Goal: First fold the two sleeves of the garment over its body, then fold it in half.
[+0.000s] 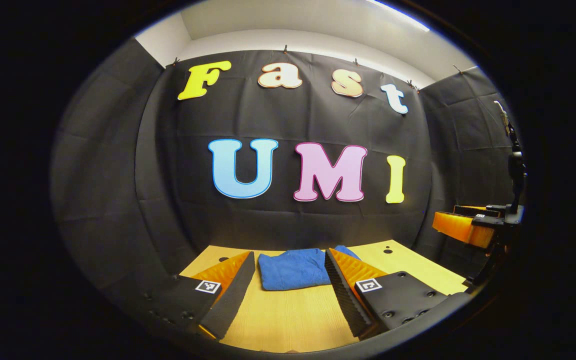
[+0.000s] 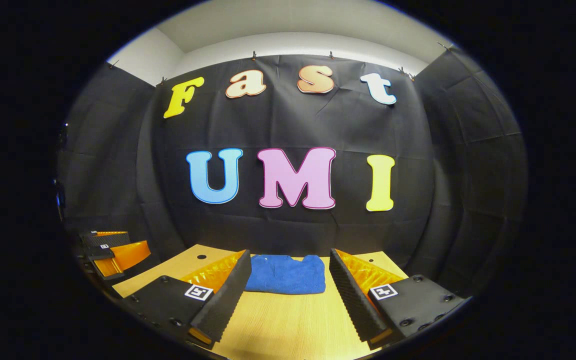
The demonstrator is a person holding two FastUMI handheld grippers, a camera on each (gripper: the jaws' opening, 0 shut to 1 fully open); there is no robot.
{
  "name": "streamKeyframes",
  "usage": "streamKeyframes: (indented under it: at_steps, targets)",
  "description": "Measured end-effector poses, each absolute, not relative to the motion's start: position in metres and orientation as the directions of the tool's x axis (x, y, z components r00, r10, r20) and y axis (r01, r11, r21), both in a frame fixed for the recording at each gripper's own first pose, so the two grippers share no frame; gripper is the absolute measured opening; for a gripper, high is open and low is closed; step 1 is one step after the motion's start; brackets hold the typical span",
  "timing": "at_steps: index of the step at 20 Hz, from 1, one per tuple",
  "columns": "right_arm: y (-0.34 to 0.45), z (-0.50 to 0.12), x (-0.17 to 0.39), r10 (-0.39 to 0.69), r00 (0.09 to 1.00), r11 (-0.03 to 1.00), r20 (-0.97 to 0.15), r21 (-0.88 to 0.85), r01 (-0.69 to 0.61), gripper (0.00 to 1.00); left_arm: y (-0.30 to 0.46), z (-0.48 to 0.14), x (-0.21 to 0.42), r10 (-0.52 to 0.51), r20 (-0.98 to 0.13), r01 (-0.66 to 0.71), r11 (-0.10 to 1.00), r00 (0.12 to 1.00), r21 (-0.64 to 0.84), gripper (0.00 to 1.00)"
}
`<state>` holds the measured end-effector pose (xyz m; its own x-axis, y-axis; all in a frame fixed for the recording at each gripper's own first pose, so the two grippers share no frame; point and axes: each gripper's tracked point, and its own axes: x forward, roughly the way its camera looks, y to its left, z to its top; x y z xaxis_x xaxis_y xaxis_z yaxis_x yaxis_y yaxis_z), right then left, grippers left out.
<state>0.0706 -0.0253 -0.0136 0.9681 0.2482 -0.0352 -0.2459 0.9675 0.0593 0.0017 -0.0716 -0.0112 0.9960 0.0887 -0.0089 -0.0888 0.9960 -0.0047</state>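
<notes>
Already folded into a compact blue bundle, the garment (image 1: 295,269) is seen lying on the wooden table (image 1: 288,315), toward its far edge and close to the black cloth wall (image 1: 288,125). No sleeve is seen spread out to either side; the cloth is gathered into a roughly rectangular packet with a small fold sticking up at its right rear corner in the left gripper view.

In the left gripper view, the left gripper (image 1: 288,295) is held above the near part of the table with its jaws spread wide apart and nothing between them; the garment is framed in the gap, farther off and untouched. At the right edge of the same view, the right gripper (image 1: 463,225) is seen from the side, raised off the table and well apart from the garment.

In the right gripper view, the right gripper (image 2: 290,300) is likewise held with its jaws wide apart and empty, and the garment (image 2: 286,274) is seen lying beyond the fingertips, centred between them and not touched. The left gripper (image 2: 115,252) is seen at the left edge, off to the side of the table (image 2: 288,325).
</notes>
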Motion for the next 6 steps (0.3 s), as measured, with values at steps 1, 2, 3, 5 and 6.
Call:
streamKeyframes:
  at_steps: [1,2,3,5,6]
  targets:
    - [-0.0245,-0.0133,0.0691,0.250,0.968,0.967,-0.031,0.060,-0.247,0.94,-0.0727,-0.0098,0.0018,0.083,-0.004,-0.083,0.996,0.997,-0.009,0.81]
    - [-0.0264,-0.0133,0.0704,0.247,0.969,0.968,-0.029,0.052,-0.245,0.94,-0.0754,-0.0080,0.0011,0.074,0.000,-0.074,0.997,0.997,-0.012,0.80]
    - [-0.0282,-0.0135,0.0709,0.245,0.969,0.969,-0.029,0.042,-0.243,0.98,-0.0771,-0.0067,0.0000,0.070,0.003,-0.070,0.997,0.998,-0.012,0.80]
    - [-0.0266,-0.0146,0.0662,0.249,0.968,0.968,-0.034,0.037,-0.247,0.94,-0.0754,-0.0085,-0.0007,0.072,-0.001,-0.072,0.997,0.997,-0.014,0.80]
    - [-0.0265,-0.0146,0.0656,0.249,0.968,0.968,-0.035,0.035,-0.248,0.94,-0.0760,-0.0073,-0.0015,0.071,-0.002,-0.071,0.997,0.997,-0.020,0.80]
